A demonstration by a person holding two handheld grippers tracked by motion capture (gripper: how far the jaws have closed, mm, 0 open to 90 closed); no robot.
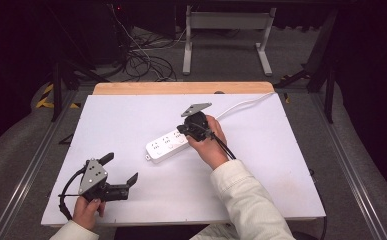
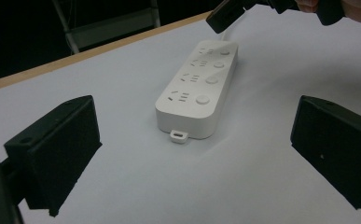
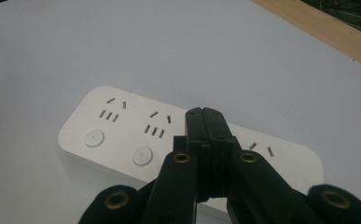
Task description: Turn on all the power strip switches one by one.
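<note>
A white power strip (image 1: 167, 145) with several sockets and round buttons lies flat near the middle of the white table (image 1: 131, 115); its cord (image 1: 241, 106) runs off toward the far right. My right gripper (image 1: 183, 130) hangs just above the strip's cord end, jaws pressed together with nothing between them. In the right gripper view the shut tips (image 3: 205, 114) hover over the power strip (image 3: 122, 135), between two of its sockets. My left gripper (image 1: 122, 169) rests near the front left, jaws wide apart and empty. The left gripper view faces the power strip (image 2: 197, 88) end-on.
A wooden strip (image 1: 181, 88) borders the table's far edge. Beyond it stand a white metal frame (image 1: 226, 30) and loose cables (image 1: 141, 57) on the floor. Dark stands flank the table on both sides.
</note>
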